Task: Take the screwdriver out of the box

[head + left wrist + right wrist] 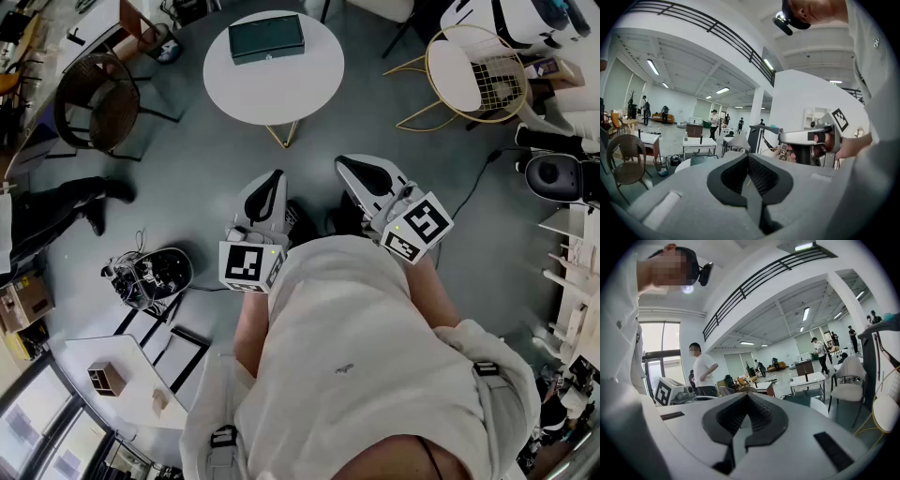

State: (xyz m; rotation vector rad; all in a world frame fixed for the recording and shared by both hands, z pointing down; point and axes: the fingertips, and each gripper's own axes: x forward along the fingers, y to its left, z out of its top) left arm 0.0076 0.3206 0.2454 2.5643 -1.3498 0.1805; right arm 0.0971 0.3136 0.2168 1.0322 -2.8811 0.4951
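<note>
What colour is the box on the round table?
Dark green; the box shows best in head view.

We've got a dark green box (pixel 267 38), white table (pixel 309 89), grey floor (pixel 187 159) — left gripper (pixel 275 178) and right gripper (pixel 351 163) are pale grey, with black-and-white square patterns.

No text, label, brand or number can be read anywhere.

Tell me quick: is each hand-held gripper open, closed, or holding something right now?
Left hand-held gripper: closed, holding nothing.
Right hand-held gripper: closed, holding nothing.
</note>
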